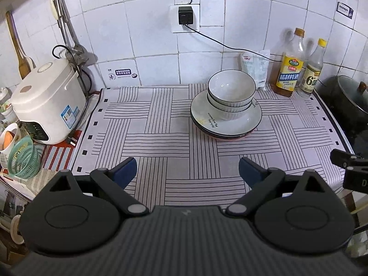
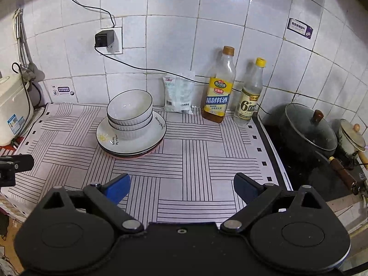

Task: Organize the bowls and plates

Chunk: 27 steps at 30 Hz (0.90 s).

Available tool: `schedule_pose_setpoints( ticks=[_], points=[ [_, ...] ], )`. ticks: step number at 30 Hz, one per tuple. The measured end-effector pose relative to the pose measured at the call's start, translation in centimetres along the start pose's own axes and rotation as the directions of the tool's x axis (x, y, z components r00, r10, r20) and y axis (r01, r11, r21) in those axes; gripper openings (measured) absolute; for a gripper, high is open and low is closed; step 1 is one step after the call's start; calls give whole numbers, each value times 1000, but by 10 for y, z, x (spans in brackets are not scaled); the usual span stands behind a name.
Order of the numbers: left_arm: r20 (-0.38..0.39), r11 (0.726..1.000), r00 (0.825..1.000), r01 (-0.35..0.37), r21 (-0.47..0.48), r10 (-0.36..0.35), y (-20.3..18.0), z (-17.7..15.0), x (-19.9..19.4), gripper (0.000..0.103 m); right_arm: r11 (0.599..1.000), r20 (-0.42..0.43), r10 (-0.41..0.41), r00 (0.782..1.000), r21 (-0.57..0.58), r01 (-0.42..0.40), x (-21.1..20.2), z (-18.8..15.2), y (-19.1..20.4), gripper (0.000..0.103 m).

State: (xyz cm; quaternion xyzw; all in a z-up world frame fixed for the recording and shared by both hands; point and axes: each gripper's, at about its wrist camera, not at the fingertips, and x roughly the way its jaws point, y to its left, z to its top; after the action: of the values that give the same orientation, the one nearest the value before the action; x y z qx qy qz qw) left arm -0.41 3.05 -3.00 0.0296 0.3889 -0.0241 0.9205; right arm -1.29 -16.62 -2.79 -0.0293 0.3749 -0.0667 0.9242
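Left wrist view is showing the left gripper (image 1: 187, 169) hanging wide and empty above the striped mat (image 1: 147, 142), while 2 nested bowls (image 1: 231, 92) are sitting on stacked plates (image 1: 226, 125) toward the back. The right gripper (image 2: 181, 184) is likewise gaping, holding nothing. Sorting looks finished or not yet begun. Bottles (image 2: 218, 87) are standing just beside the pile, crowding any approach from the right.
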Motion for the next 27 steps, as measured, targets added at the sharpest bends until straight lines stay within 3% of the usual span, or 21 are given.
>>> schedule_pose_setpoints(
  ticks=[7,27],
  points=[
    [26,1000,1000,-16,-8,16,4,-8,-5,96,999,27,-26,999,37,25,-7,-9,-4,98],
    [25,1000,999,-27,-5,27,9,-29,-4,96,998,75,-63,995,7,63,-14,-27,2,98]
  ],
)
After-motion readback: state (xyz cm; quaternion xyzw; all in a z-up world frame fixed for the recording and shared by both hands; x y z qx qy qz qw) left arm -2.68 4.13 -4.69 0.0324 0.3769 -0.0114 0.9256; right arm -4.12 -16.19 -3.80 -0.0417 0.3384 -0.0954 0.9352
